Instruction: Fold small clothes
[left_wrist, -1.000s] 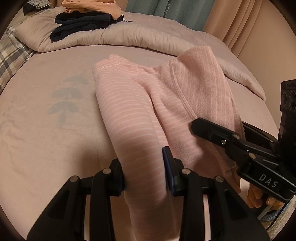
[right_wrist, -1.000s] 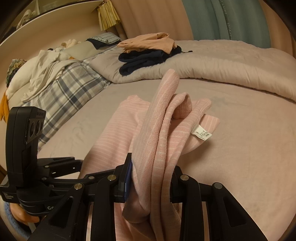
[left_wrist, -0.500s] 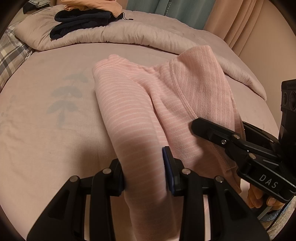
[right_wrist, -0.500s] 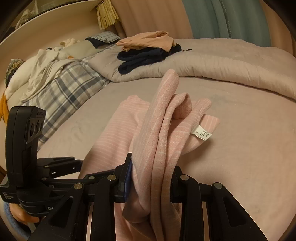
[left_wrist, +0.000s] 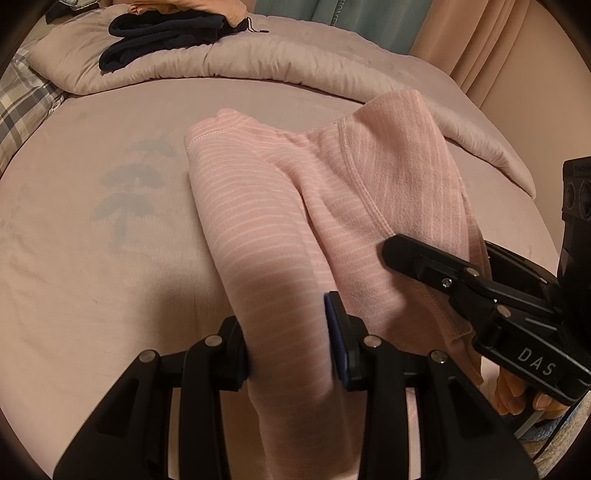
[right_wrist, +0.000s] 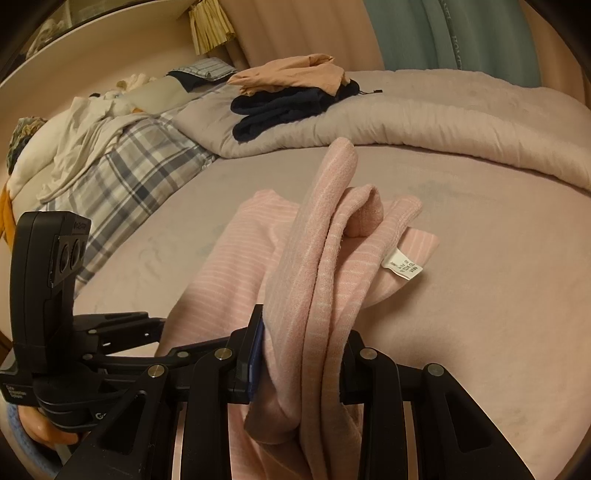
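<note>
A pink garment with thin white stripes (left_wrist: 258, 206) lies partly on the pink bed and is held up at its near end. My left gripper (left_wrist: 288, 343) is shut on one bunched part of it. My right gripper (right_wrist: 301, 360) is shut on another bunched part (right_wrist: 321, 258), whose folds rise in front of the camera, with a white care label (right_wrist: 403, 268) hanging out. The right gripper also shows at the right of the left wrist view (left_wrist: 480, 291), close beside the left one. The left gripper shows at the left of the right wrist view (right_wrist: 110, 332).
A folded pale quilt (left_wrist: 295, 55) runs across the far side of the bed, with dark navy clothes (right_wrist: 280, 107) and a peach garment (right_wrist: 291, 74) stacked on it. A plaid blanket (right_wrist: 122, 177) and white cloth (right_wrist: 74, 147) lie at the left. Curtains (right_wrist: 443, 33) hang behind.
Both cameras have tipped slightly, so the far quilt and stacked clothes sit a little higher in view. The grip on the pink garment is unchanged.
</note>
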